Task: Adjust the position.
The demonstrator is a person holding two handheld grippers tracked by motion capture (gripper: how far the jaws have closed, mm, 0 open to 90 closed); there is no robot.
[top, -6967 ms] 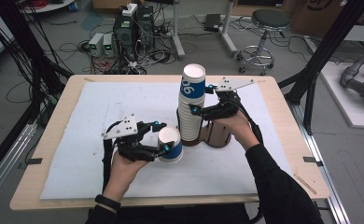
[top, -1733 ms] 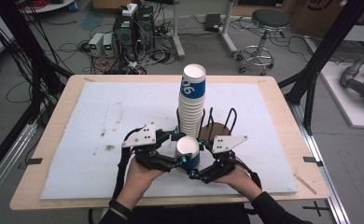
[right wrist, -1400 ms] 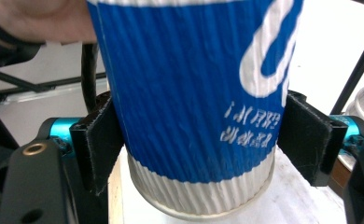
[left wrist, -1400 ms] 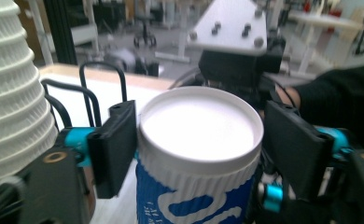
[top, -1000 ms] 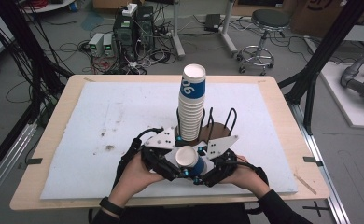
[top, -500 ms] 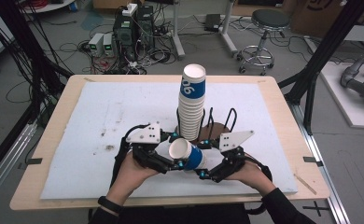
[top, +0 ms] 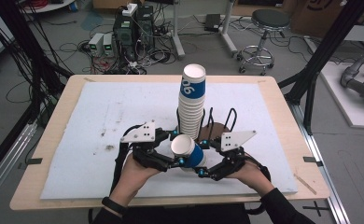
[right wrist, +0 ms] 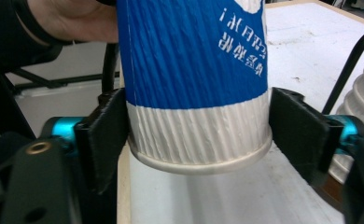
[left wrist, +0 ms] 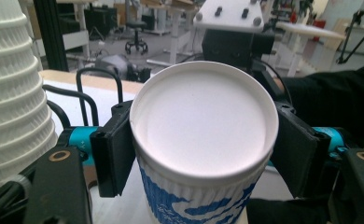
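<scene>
Left gripper (top: 176, 161) clamping tight on the blue-and-white paper cup (top: 189, 153), pads pressing both sides just under the rim (left wrist: 203, 121). Right gripper (top: 202, 170) closing in on the same cup from the opposite side down near its base (right wrist: 199, 154), left pad touching the ribbed wall, right pad sitting a hair off it, so not quite gripping. Cup hanging tilted between the two, mouth facing the left side, hovering over the white mat (top: 77, 140) close to the near edge of the table (top: 45, 198), around the middle. Just behind, tall stack of cups (top: 192, 100) standing upright, with a black wire rack (top: 222, 119) right beside it.
</scene>
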